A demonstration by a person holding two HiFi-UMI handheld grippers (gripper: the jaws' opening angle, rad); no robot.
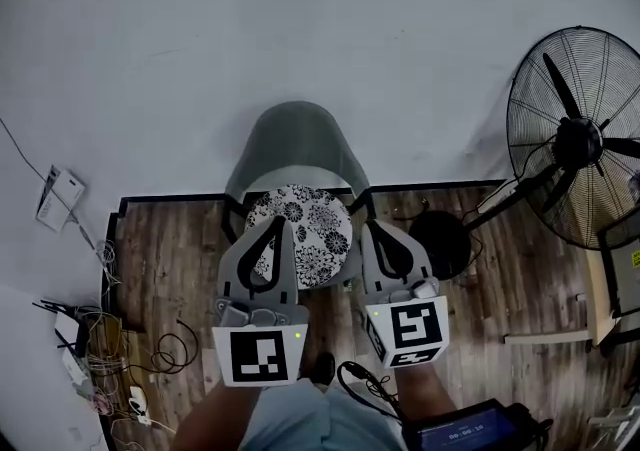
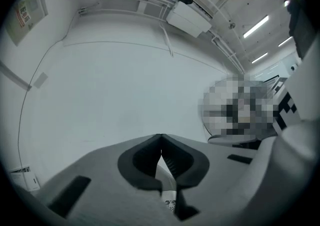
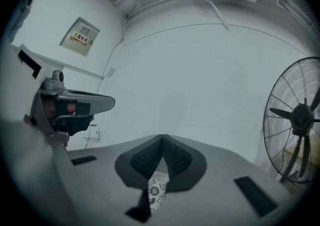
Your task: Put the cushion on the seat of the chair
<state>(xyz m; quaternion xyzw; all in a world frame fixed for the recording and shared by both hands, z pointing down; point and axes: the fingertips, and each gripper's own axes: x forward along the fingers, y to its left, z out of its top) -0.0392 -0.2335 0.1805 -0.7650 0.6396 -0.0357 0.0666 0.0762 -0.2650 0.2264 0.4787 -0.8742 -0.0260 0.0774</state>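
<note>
The round cushion point(image 1: 318, 222), white with a black flower print, lies on the seat of the grey chair point(image 1: 295, 144), which stands against the white wall. Both grippers hover side by side above the seat's near edge. My left gripper point(image 1: 274, 223) is over the cushion's left part and is shut with nothing between its tips point(image 2: 160, 138). My right gripper point(image 1: 376, 229) is just right of the cushion and is also shut and empty point(image 3: 162, 138). A sliver of the cushion point(image 3: 155, 191) shows below the right jaws, and a smaller sliver of the cushion point(image 2: 170, 203) below the left jaws.
A large standing fan point(image 1: 575, 139) is at the right, its dark round base point(image 1: 440, 244) on the wood floor beside the chair. Tangled cables point(image 1: 100, 344) lie at the left wall. A dark device with a screen point(image 1: 470, 431) is at the bottom edge.
</note>
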